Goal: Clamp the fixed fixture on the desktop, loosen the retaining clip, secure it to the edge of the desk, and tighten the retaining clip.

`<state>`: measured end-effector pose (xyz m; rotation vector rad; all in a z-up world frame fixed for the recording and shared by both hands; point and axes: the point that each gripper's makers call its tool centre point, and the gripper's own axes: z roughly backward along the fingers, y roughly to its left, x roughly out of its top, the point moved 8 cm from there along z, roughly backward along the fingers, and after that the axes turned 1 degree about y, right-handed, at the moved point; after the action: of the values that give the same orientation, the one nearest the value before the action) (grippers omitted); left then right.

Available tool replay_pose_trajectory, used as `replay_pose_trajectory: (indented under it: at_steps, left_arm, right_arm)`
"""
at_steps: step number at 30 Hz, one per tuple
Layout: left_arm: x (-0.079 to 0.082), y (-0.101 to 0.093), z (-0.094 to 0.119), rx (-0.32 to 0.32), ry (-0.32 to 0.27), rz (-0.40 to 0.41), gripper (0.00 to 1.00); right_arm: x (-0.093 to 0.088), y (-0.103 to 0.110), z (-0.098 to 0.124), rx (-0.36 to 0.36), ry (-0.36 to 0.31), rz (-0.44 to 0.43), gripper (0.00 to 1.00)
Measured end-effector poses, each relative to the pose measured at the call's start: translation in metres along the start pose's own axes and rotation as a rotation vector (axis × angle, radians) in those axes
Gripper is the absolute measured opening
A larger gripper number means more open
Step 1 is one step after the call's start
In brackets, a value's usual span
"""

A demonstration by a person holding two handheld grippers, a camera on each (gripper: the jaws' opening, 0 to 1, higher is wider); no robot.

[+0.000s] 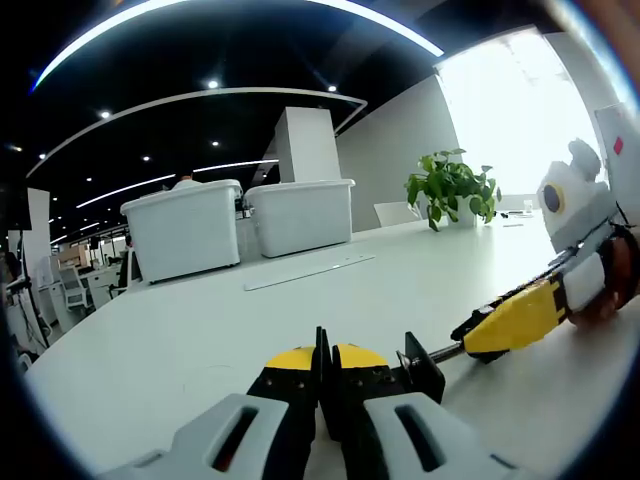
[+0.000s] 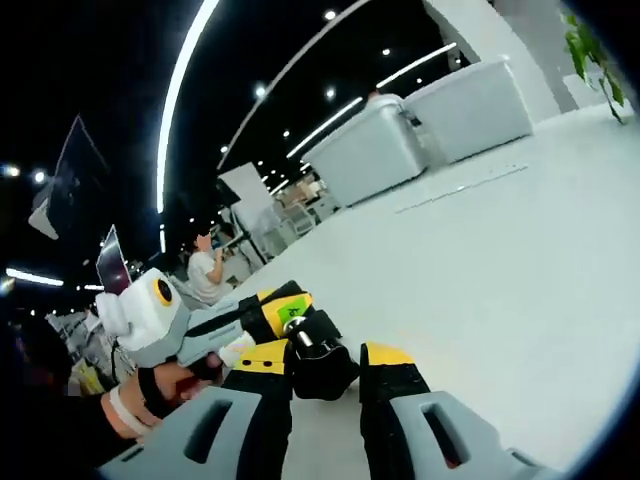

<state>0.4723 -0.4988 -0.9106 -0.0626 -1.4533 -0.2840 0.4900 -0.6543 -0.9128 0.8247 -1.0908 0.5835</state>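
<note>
The clamp fixture (image 1: 505,325) lies flat on the white desk (image 1: 200,330), with both grippers on it. In the left gripper view the left gripper (image 1: 325,385) has its jaws pressed together on the black jaw block (image 1: 420,368) end of the fixture, with no gap visible between them. From there the metal bar runs away to the right into the yellow handle, where the right gripper (image 1: 585,250) comes in with a hand (image 1: 610,290) behind it.

In the right gripper view the right gripper (image 2: 325,385) has its jaws apart, straddling a black knob (image 2: 318,362) (the retaining clip's screw end, I think). I cannot tell whether they actually grip it, so treat it as touching but unclamped. The left gripper (image 2: 190,325) and its hand (image 2: 165,390) hold the yellow-black body.

The step in hand looks like loosening the clip. To do it well, keep the left hold firm so the body can't spin, seat the right jaws squarely on the knob before turning, and keep the fixture low on the desk.

The fixture's long axis runs from gripper to gripper, roughly along the desk surface, with the handle end toward the plant (image 1: 450,190) side. Two white bins (image 1: 240,225) sit well apart from it.
</note>
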Motion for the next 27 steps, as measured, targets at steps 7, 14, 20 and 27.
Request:
replay_pose_trajectory:
  at_steps: [7, 14, 20, 27]
  left_arm:
    - [0.0, 0.0, 0.0, 0.001, -0.003, -0.001, 0.06]
    - [0.0, 0.0, 0.001, 0.002, -0.002, -0.002, 0.06]
    - [-0.001, 0.001, 0.001, 0.006, 0.002, 0.0, 0.06]
    - [-0.001, 0.001, 0.001, 0.007, 0.002, 0.001, 0.06]
  right_arm:
    - [0.0, 0.013, 0.0, -0.076, -0.035, 0.451, 0.24]
    - [-0.004, 0.021, 0.001, -0.138, -0.06, 0.721, 0.24]
    - [-0.008, 0.028, 0.0, -0.204, -0.07, 0.979, 0.24]
    - [-0.007, 0.026, -0.001, -0.206, -0.073, 0.966, 0.24]
